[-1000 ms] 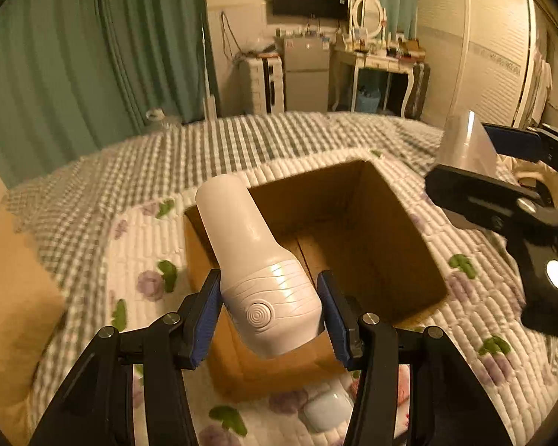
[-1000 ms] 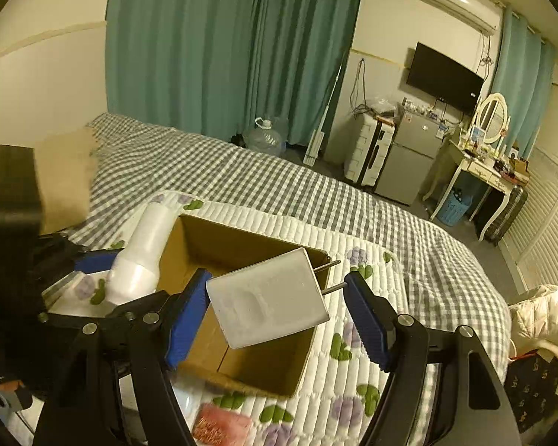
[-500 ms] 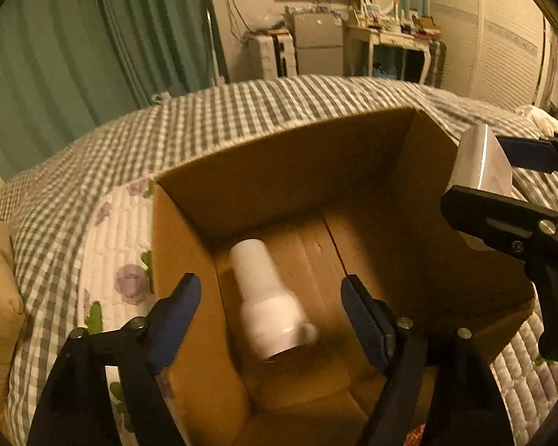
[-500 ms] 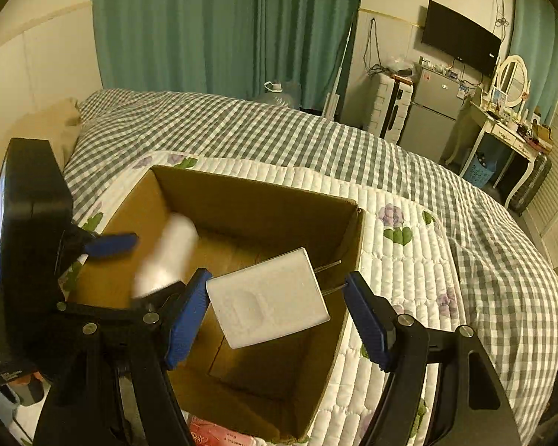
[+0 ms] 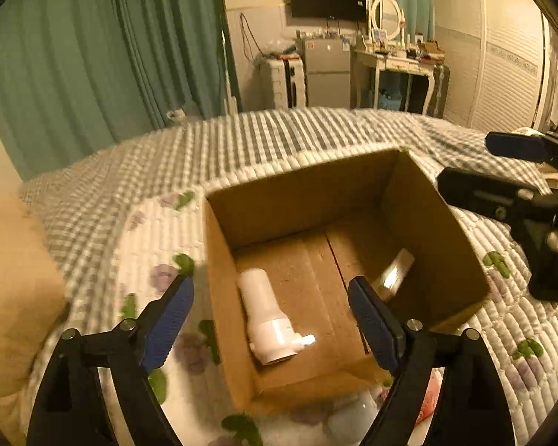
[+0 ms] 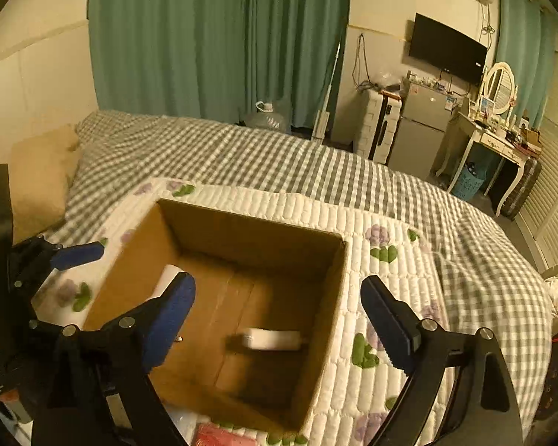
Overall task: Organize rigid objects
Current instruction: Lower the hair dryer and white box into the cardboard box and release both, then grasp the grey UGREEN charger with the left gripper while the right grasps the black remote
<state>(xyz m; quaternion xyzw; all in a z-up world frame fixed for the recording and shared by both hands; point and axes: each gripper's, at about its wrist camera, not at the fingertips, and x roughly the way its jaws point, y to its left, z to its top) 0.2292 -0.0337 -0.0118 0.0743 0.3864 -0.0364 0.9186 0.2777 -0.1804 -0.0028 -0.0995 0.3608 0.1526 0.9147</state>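
Corrugated brown cardboard forms the open box [image 5: 420, 204], its flat floor split by a seam, set on a ribbed white quilt [image 6: 390, 223] printed with purple flowers. A smooth white plastic bottle-shaped object [image 5: 266, 319], cylindrical with a wider ribbed base, is seen lying on the box floor just ahead of and between the blue ridged pads of the left gripper [image 5: 269, 319]; its jaws are opening and nothing is clasped. A flat white rectangular charger [image 6: 271, 338], blurred, lies in the box below the right gripper [image 6: 279, 317], whose jaws are likewise opening and empty. No legible writing is seen.
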